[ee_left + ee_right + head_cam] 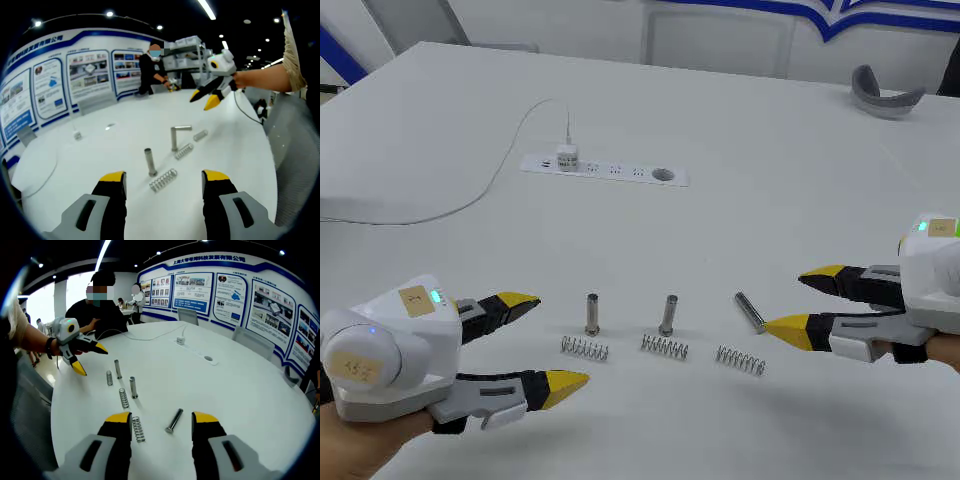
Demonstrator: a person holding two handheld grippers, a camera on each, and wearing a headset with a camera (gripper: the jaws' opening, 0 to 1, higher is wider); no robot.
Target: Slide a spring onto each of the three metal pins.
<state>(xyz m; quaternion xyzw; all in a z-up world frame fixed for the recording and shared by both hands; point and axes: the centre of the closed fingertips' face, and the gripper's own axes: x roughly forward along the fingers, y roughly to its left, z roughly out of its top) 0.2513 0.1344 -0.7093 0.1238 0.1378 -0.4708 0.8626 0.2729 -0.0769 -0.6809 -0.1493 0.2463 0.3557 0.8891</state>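
Down on the white table (740, 130), two standing pins (592, 313) and one flat pin (750, 311) sit in a row with three springs (664, 346) lying just in front. The left gripper (563, 338) and right gripper (782, 302) are at either side. From the left gripper view, its fingers (112, 178) are wide apart and hold nothing, near a spring (163, 180). From the right gripper view, its fingers are wide apart too, empty, near the flat pin.

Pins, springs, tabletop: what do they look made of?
Pins: dull grey metal, likely steel, going by the satin sheen.
Springs: thin bright wire coils, probably steel.
Tabletop: smooth white with soft reflections. It may be laminate or painted, cannot tell which.
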